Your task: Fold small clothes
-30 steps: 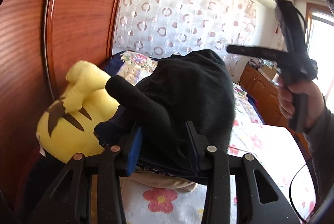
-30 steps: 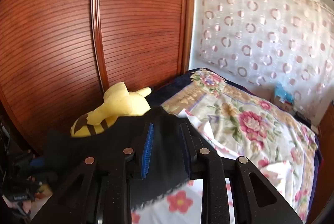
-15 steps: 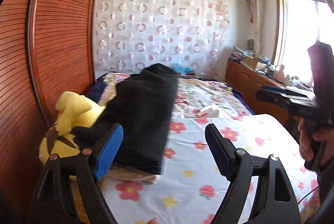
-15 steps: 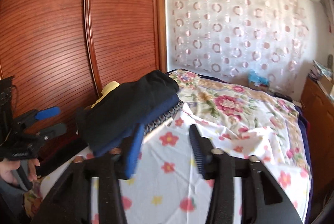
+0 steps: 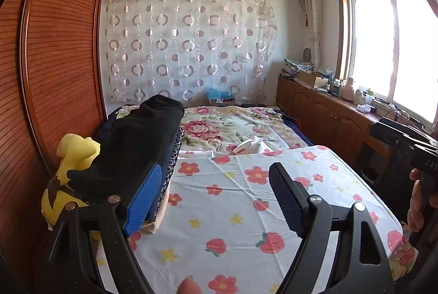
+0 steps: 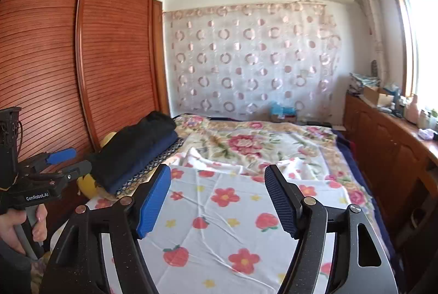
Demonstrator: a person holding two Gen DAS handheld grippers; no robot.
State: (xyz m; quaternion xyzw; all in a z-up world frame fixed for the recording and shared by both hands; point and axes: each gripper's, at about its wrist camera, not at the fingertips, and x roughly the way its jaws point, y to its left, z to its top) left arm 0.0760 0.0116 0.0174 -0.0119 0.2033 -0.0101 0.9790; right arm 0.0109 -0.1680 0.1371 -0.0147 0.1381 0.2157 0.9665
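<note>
Black fabric tops the stack of folded clothes at the left edge of the bed — under it I can see a navy layer, a ring-patterned edge and a pale piece at the bottom. The stack lies lengthwise along the wooden wardrobe, with a yellow plush toy squeezed between the 2. My left gripper hangs above the flowered sheet with its 2 fingers spread wide and nothing between them; its blue-padded finger sits just beside the near end of the stack, though I cannot tell whether it touches. My right gripper is likewise spread and empty, hovering over the sheet's middle, apart from the clothes. From the right wrist view the stack lies ahead and to the left, and my left hand grips the other tool's handle at the frame edge. Further up the bed lies a rose-patterned quilt — behind it hangs a circle-print curtain.
</note>
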